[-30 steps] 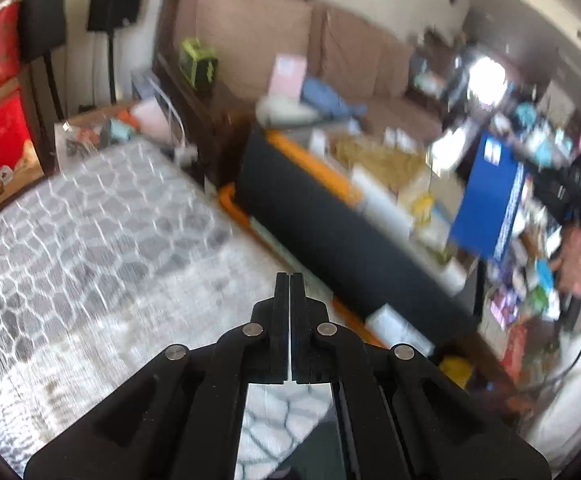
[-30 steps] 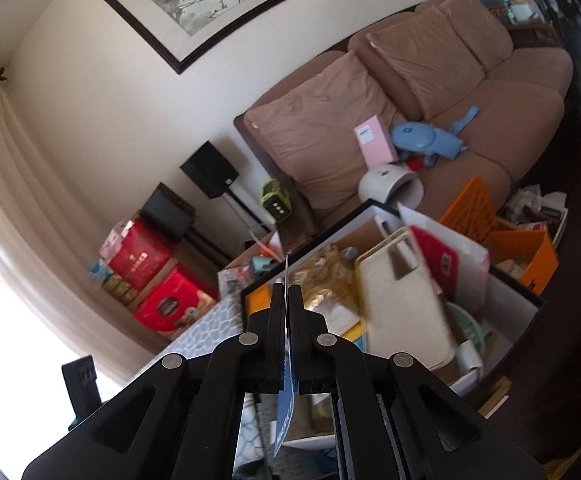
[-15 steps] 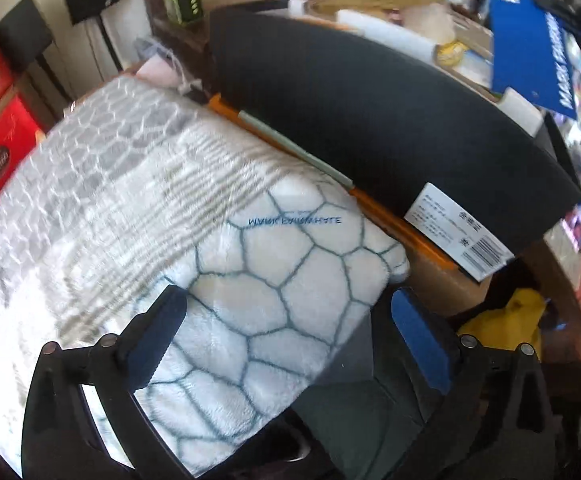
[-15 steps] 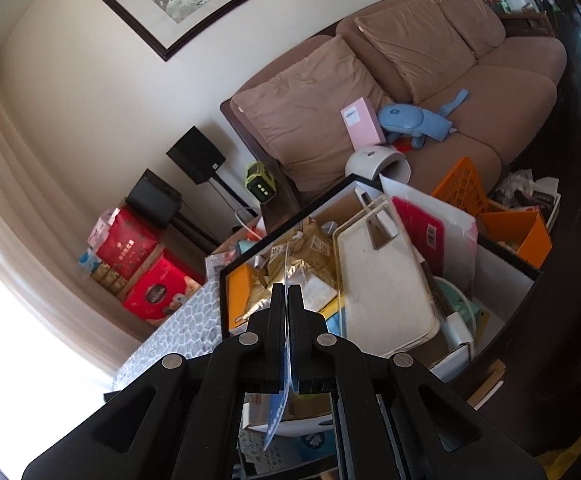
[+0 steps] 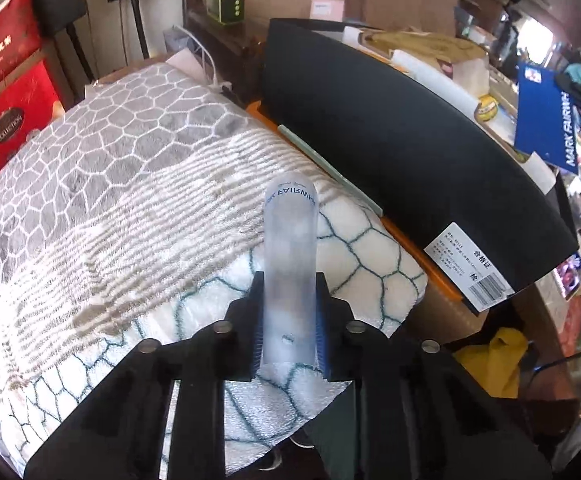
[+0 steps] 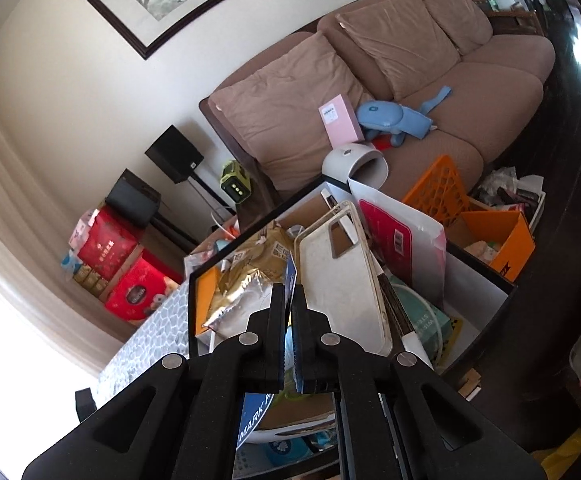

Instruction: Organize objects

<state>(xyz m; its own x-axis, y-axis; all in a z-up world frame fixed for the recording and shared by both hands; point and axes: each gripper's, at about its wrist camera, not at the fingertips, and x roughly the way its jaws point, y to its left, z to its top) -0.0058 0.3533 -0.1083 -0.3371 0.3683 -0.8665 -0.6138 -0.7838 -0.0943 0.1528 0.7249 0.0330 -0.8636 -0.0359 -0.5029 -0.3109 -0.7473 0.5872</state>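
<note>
The left gripper [image 5: 288, 316], its fingers just closed, grasps a light, slippery frosted tube [image 5: 289, 264] low down, while the right gripper [image 6: 288, 320] pinches a thin, floppy blue card [image 6: 290, 280].

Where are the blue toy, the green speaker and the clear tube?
blue toy [image 6: 390, 118]: right wrist view, its body on the sofa.
green speaker [image 5: 226, 4]: left wrist view, its front face.
clear tube [image 5: 290, 256]: left wrist view, its middle, between the claw's pads.

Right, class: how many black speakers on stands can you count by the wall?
2. One black speaker stands beside the sofa; the other is lower left of it, above the red gift boxes. Clutter may hide more.
</note>
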